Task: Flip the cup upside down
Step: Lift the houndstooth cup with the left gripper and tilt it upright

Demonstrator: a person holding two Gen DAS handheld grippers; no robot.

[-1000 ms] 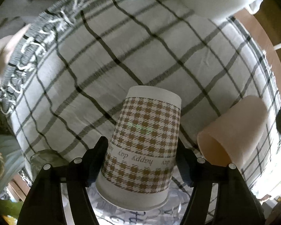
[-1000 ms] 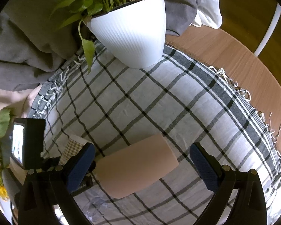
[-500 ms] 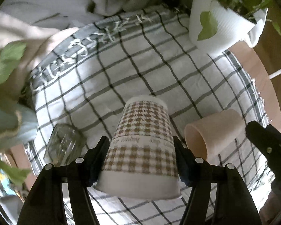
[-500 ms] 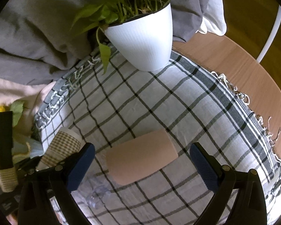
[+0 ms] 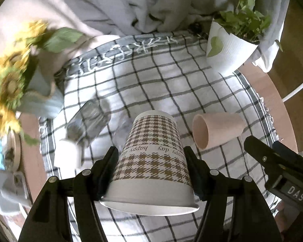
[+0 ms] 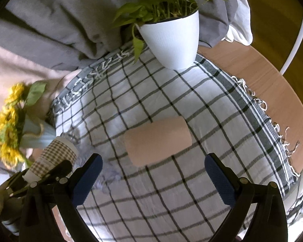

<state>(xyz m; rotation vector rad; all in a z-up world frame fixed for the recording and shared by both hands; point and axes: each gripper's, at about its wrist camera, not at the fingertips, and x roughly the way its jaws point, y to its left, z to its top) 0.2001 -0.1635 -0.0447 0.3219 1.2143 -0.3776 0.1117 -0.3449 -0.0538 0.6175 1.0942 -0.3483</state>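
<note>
My left gripper (image 5: 151,165) is shut on a brown houndstooth paper cup (image 5: 151,157) printed "happy day". It holds the cup off the checked cloth (image 5: 151,80), base pointing away and rim toward the camera. The cup also shows in the right wrist view (image 6: 54,157) at the lower left. A plain pink cup (image 5: 216,131) lies on its side on the cloth, mouth to the left; in the right wrist view the pink cup (image 6: 157,141) lies just ahead of my right gripper (image 6: 153,175), which is open and empty.
A white pot with a green plant (image 6: 173,40) stands at the cloth's far edge. A pale blue vase of yellow flowers (image 5: 16,84) stands at the left. A clear glass (image 5: 86,121) lies on the cloth near it. Bare wooden table (image 6: 272,84) lies to the right.
My left gripper has lifted and pulled back with the houndstooth cup, so more of the table shows. My right gripper has drawn back a little from the pink cup, which has not moved.
</note>
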